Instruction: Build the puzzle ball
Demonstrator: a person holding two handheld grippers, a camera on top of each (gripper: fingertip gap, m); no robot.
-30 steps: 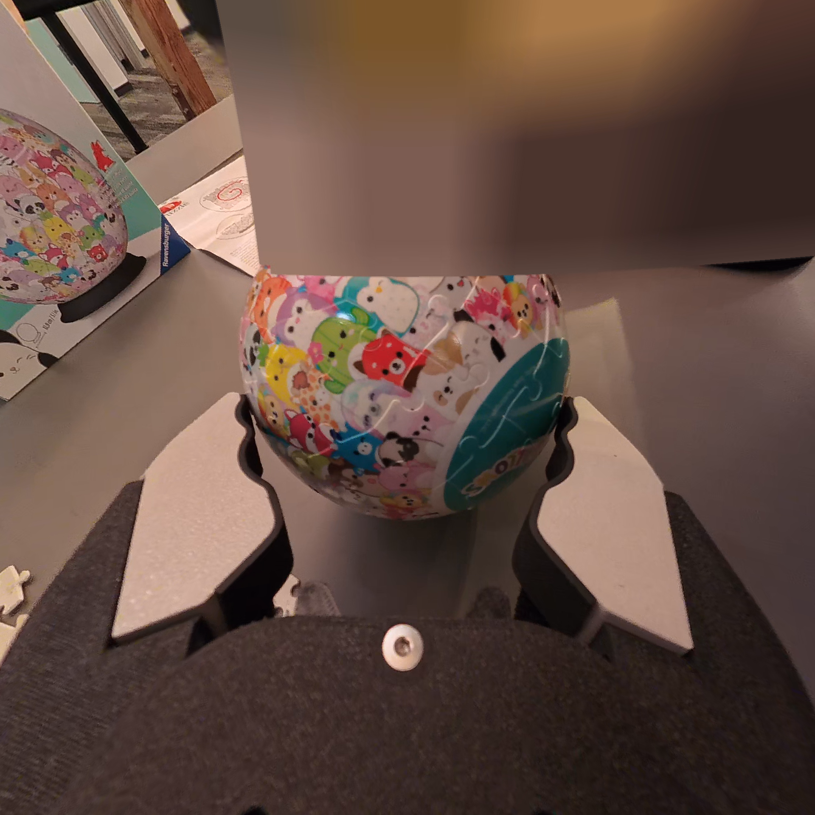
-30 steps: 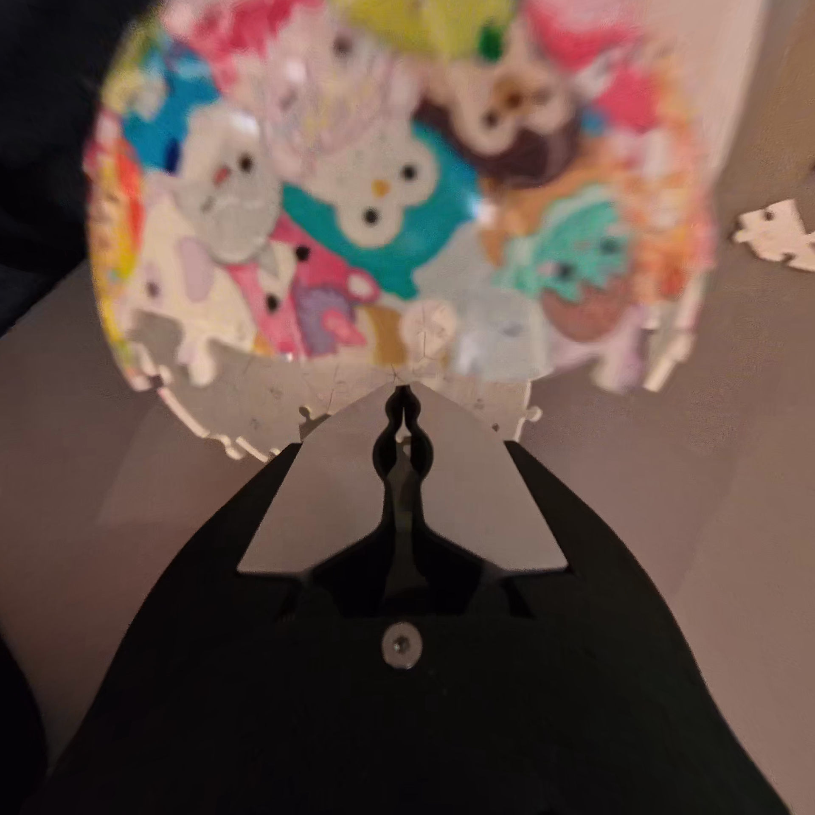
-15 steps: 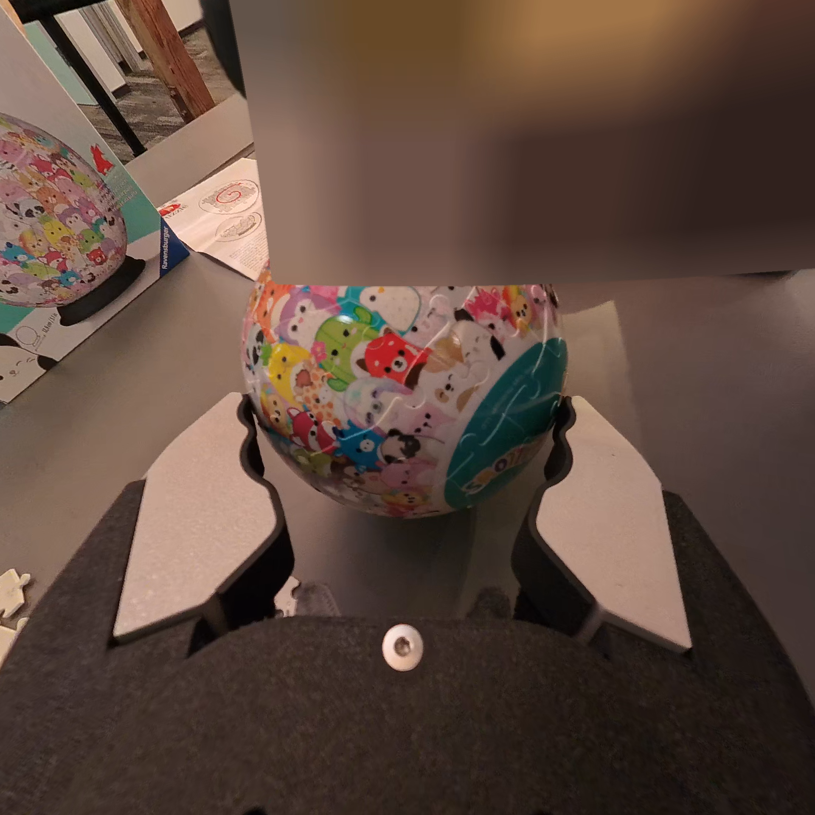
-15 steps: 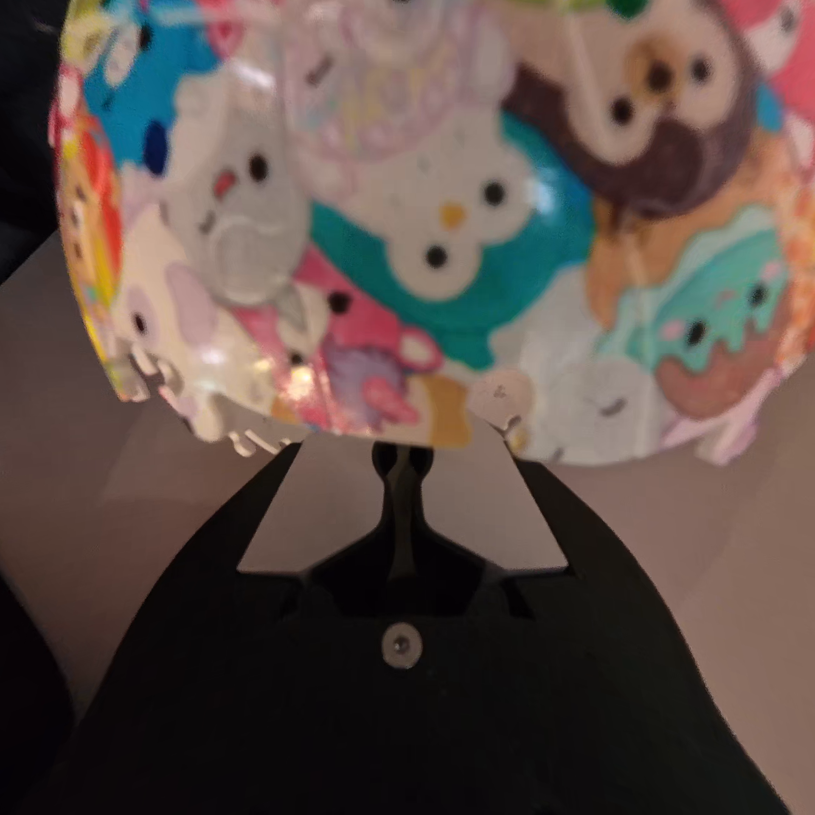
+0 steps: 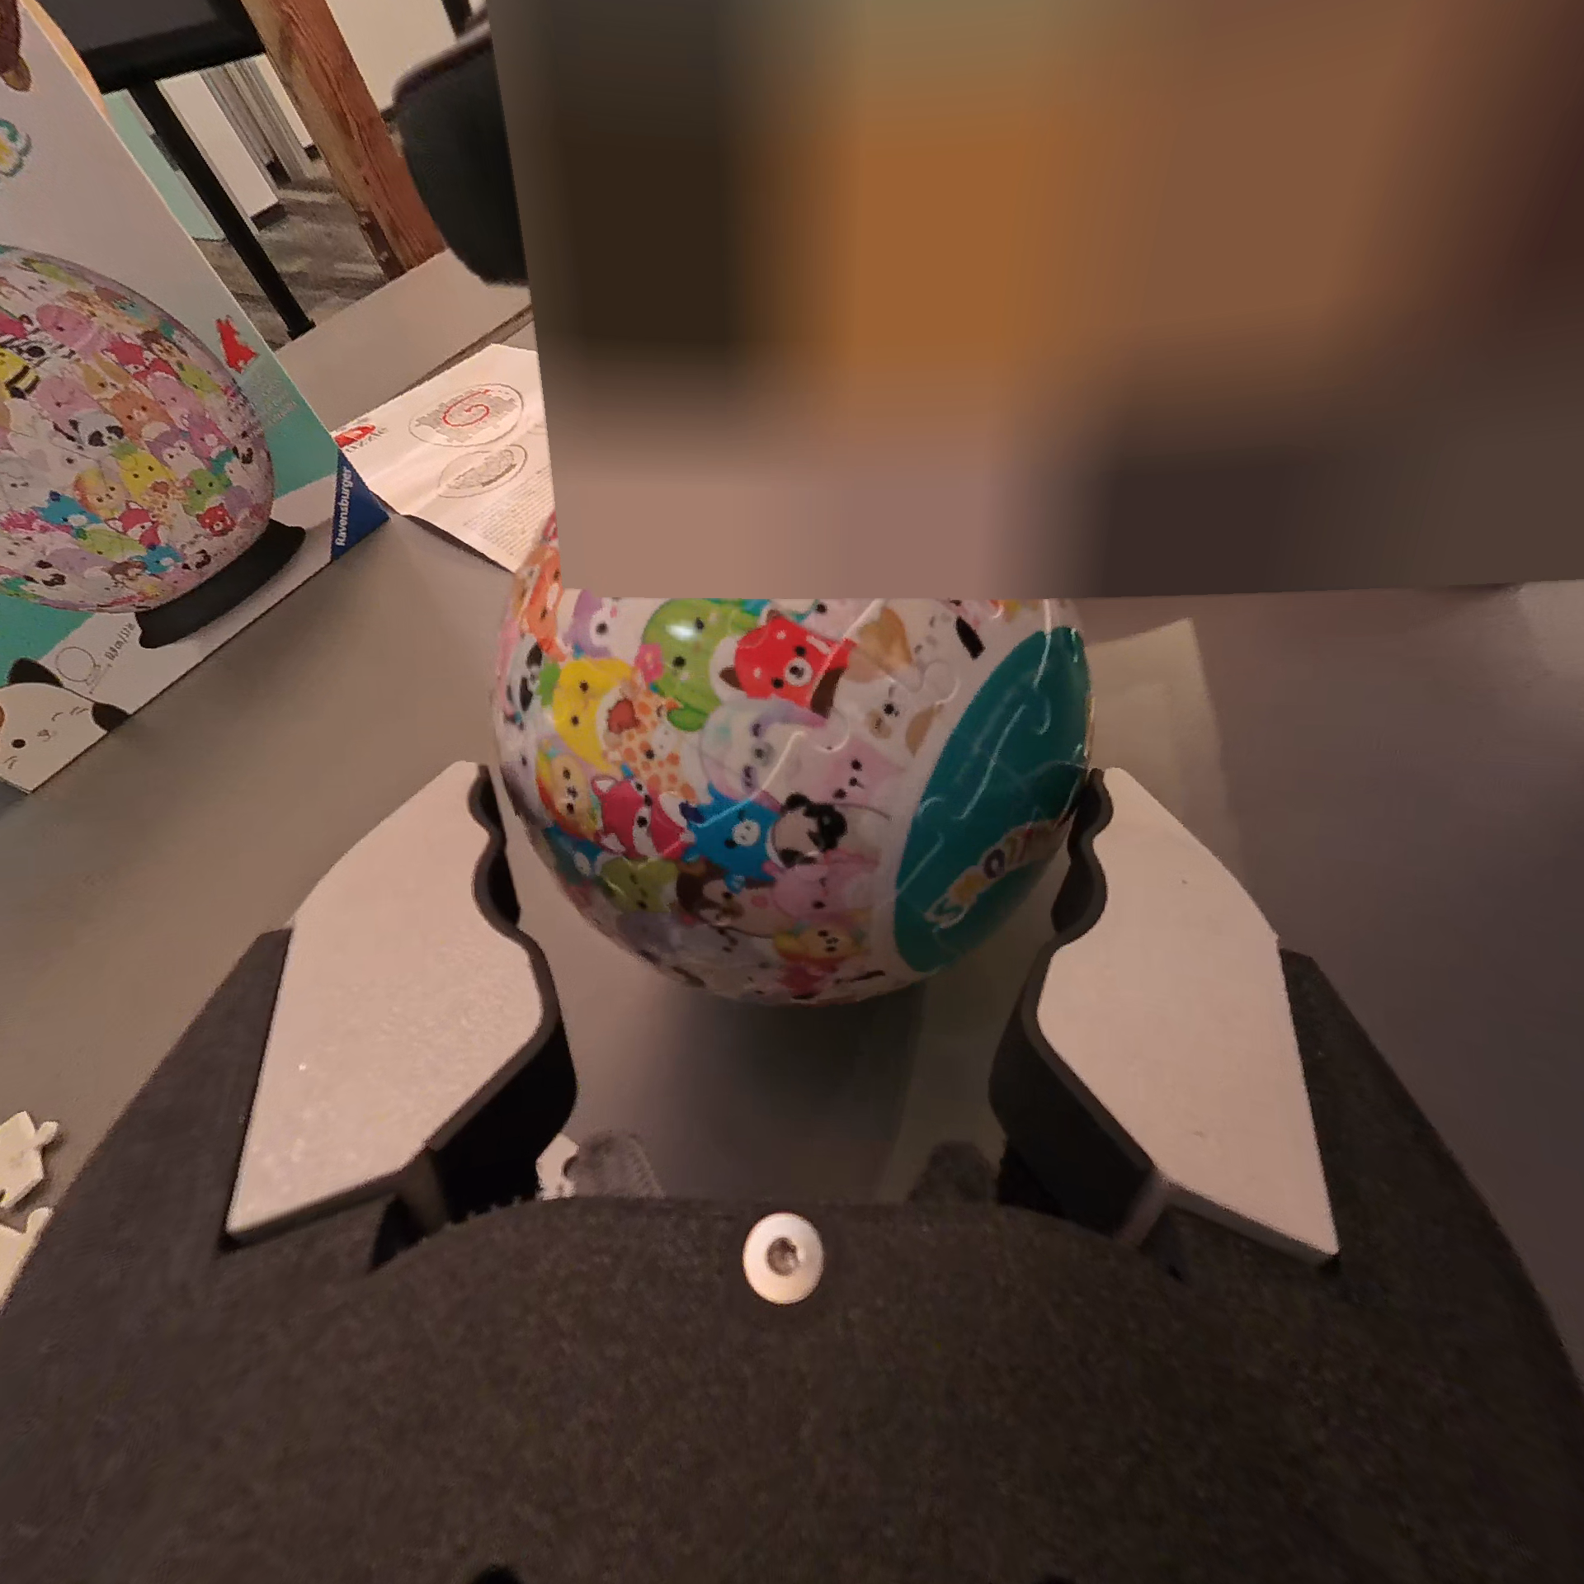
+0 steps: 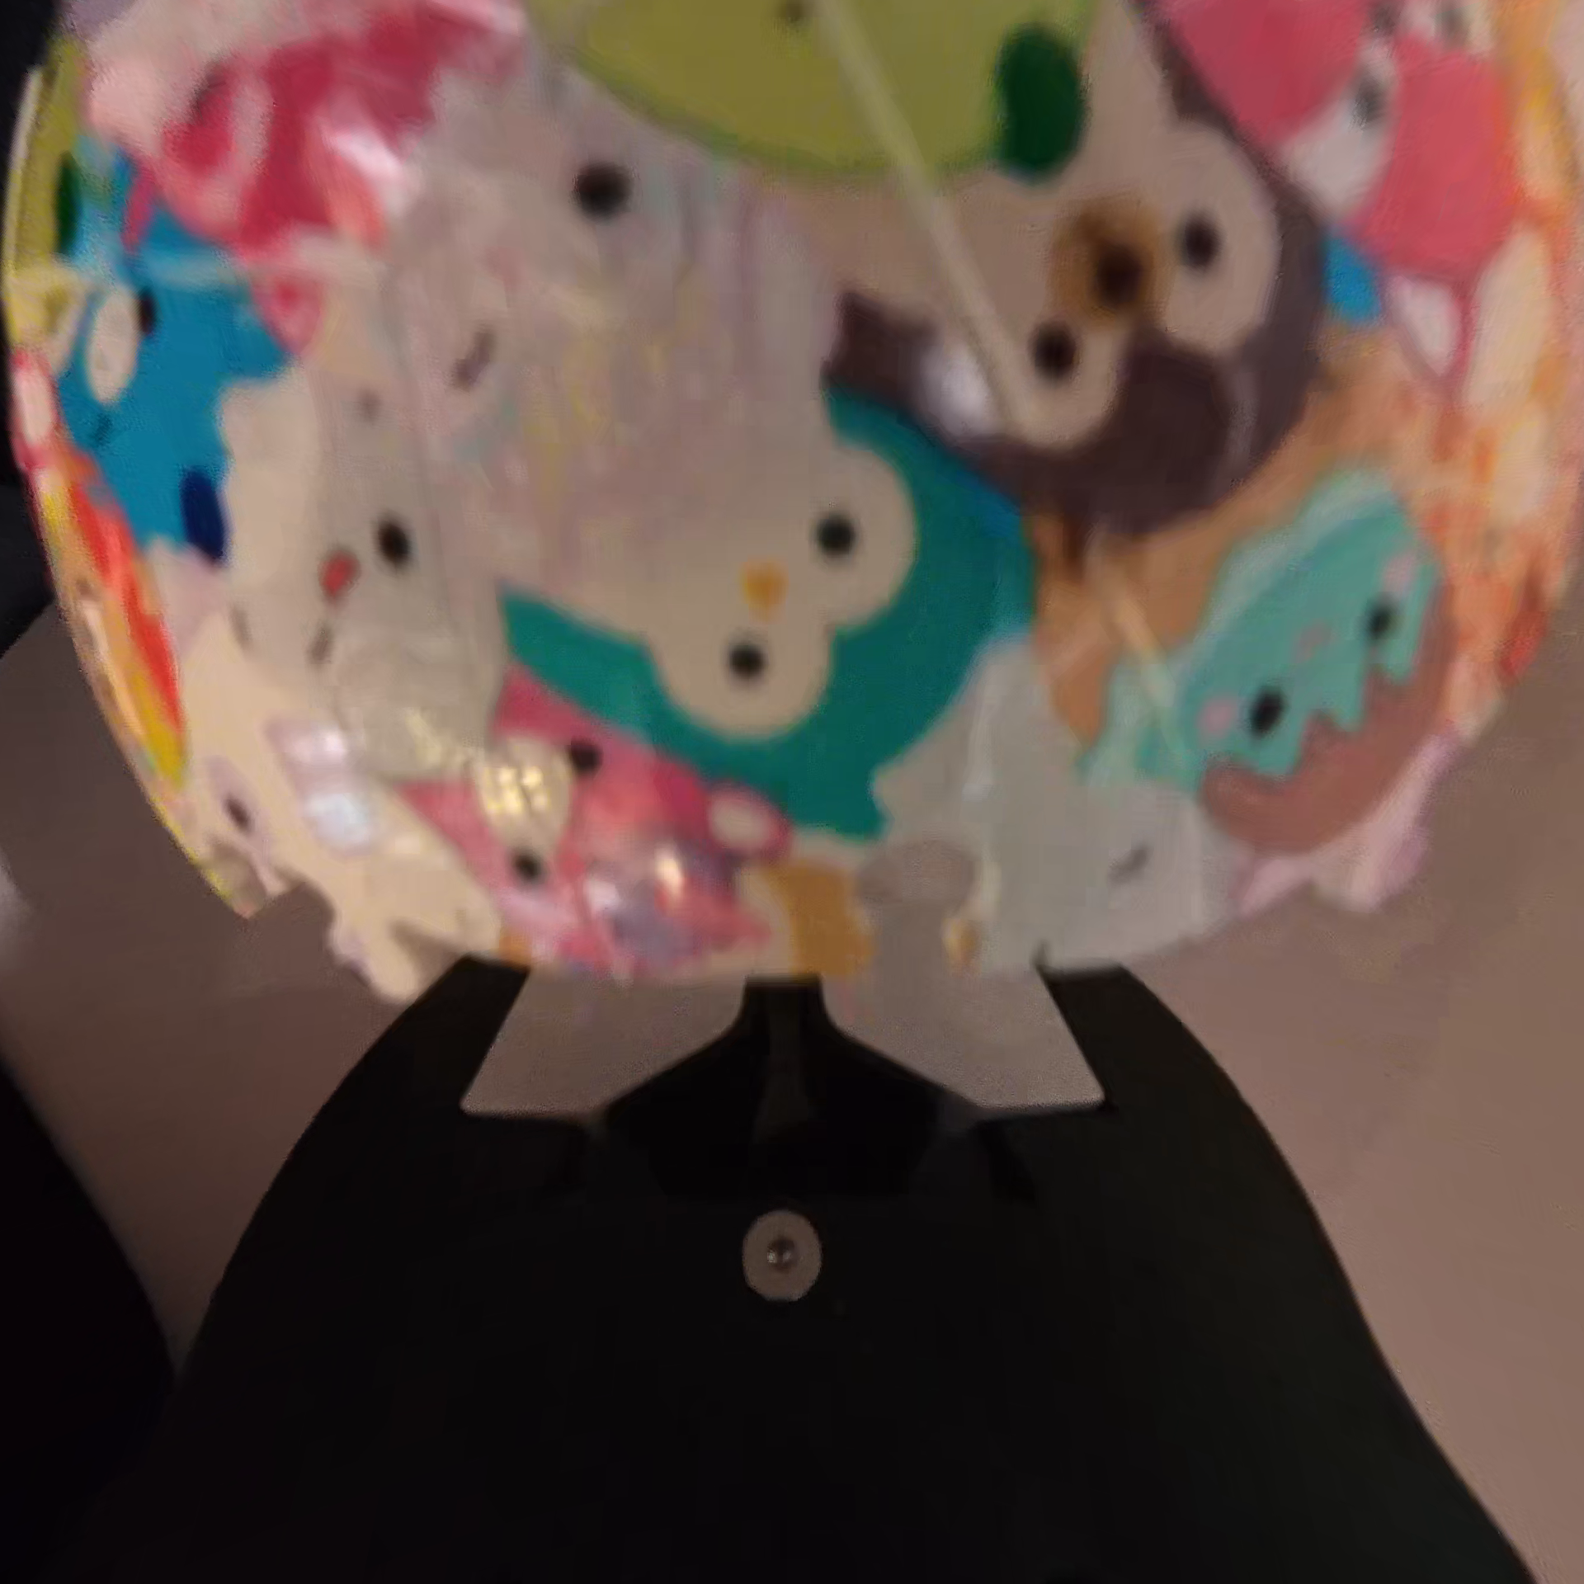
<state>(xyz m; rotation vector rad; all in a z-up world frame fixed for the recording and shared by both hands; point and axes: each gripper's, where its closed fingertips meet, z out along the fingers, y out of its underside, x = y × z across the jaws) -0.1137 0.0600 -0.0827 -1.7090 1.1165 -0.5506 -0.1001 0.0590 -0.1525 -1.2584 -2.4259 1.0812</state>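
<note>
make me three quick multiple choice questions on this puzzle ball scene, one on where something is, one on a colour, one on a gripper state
1. Where is the puzzle box relative to the puzzle ball in the left wrist view?
A. left and farther back
B. right of it
C. under it

2. What colour is the large round patch on the ball's right side?
A. red
B. teal
C. black

3. How does the left gripper stand at the ball?
A. shut, empty, away from the ball
B. gripping a loose piece
C. wide apart, one finger at each side of the ball

Answers:
1 A, the box stands on the table at the left edge, beyond the ball.
2 B, the patch is teal.
3 C, the grey fingers flank the ball's sides.
</note>
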